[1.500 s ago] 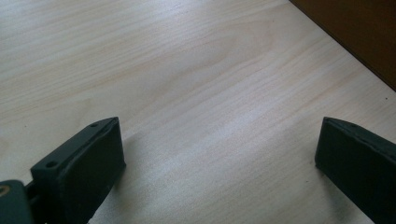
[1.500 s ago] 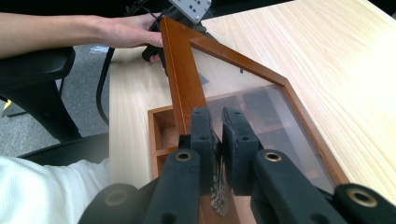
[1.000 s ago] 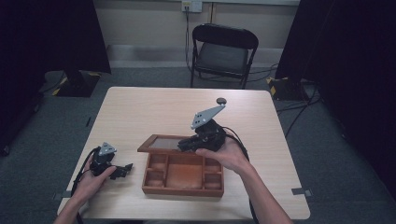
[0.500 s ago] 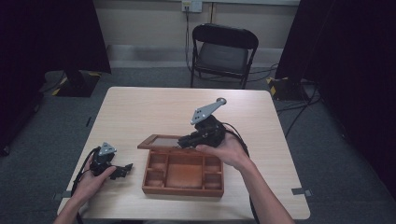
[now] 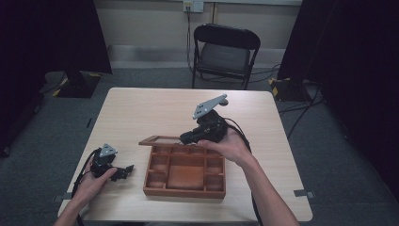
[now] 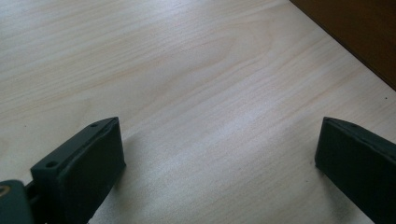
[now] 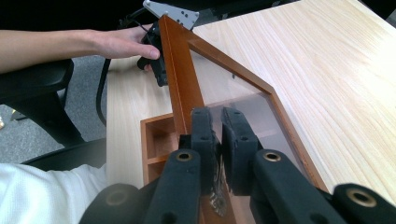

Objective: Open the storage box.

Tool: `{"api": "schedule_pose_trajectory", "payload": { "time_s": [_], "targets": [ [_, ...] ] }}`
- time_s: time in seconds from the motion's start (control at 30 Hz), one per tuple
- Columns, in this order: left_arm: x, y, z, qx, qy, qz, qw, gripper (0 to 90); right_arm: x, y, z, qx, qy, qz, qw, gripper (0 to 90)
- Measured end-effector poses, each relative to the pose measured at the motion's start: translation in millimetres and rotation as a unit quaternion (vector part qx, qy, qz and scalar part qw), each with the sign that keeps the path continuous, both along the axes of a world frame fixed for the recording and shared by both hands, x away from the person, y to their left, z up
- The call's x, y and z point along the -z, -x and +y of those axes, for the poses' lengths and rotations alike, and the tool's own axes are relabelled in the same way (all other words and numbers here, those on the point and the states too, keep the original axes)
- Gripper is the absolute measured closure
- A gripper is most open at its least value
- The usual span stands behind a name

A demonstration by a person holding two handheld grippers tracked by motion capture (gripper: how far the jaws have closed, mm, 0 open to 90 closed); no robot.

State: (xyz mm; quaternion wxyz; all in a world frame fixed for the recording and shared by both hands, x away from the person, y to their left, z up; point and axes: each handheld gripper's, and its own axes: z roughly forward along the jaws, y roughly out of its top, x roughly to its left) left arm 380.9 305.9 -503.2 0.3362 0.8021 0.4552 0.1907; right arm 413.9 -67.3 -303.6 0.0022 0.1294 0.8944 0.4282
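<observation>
A brown wooden box (image 5: 183, 192) with several compartments sits on the table's near middle. Its glass-paned lid (image 5: 157, 140) stands tilted up at the far edge. My right gripper (image 5: 184, 138) is shut on the lid's wooden frame. In the right gripper view the jaws (image 7: 215, 119) pinch the frame of the lid (image 7: 180, 79) above the box (image 7: 156, 140). My left gripper (image 5: 124, 170) rests on the table left of the box, open with nothing in it. The left gripper view has its jaws (image 6: 219, 154) wide apart over bare wood, with the box wall (image 6: 359, 32) at upper right.
The light wooden table (image 5: 155, 108) has free room on its far half and right side. A black folding chair (image 5: 226, 47) stands beyond the far edge. Dark curtains flank the room, and cables lie on the grey floor.
My right gripper has risen slightly and shifted left, swinging the lid a little further up. The left gripper has not moved.
</observation>
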Motion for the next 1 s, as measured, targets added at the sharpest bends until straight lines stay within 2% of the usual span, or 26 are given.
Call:
{"api": "schedule_pose_trajectory", "payload": {
  "time_s": [1.0],
  "targets": [
    [0.0,0.0,0.0,0.0,0.0,0.0,1.0,0.6,-3.5,-4.5,0.1,0.0,0.001,0.001,1.0,84.3]
  ]
}}
